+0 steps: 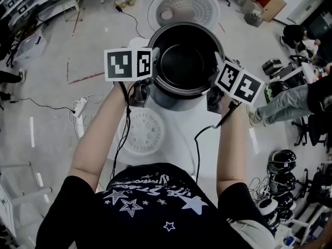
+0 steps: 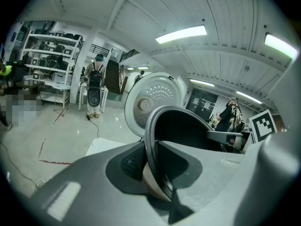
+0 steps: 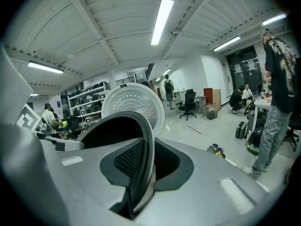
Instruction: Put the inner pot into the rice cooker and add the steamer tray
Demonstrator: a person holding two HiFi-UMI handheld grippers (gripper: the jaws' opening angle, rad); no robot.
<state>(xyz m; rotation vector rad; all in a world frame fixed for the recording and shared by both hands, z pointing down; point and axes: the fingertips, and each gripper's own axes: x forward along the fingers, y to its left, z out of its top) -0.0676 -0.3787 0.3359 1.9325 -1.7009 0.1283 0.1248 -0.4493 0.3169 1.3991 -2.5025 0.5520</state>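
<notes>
A: Report on the inner pot (image 1: pixel 187 61).
B: Held clear above the white counter (image 1: pixel 176 134), mouth up, dark inside. Sits just this side of the rice cooker's raised lid (image 1: pixel 184 8). Cannot tell whether over the cooker body.
A: State the left hand-held gripper (image 2: pixel 151 171).
B: Pinching the pot's left rim, one pad inside the wall and one outside.
A: And the right hand-held gripper (image 3: pixel 146 168)?
B: Same finding on the right rim: nearly closed, with only the rim between the pads.
A: Locate the steamer tray (image 1: pixel 141 134).
B: Lying flat on the counter, nearer the person than the pot and a little left, apart from both grippers.
A: Anything further?
B: Power strip (image 1: pixel 79 106) on the floor at left.
</notes>
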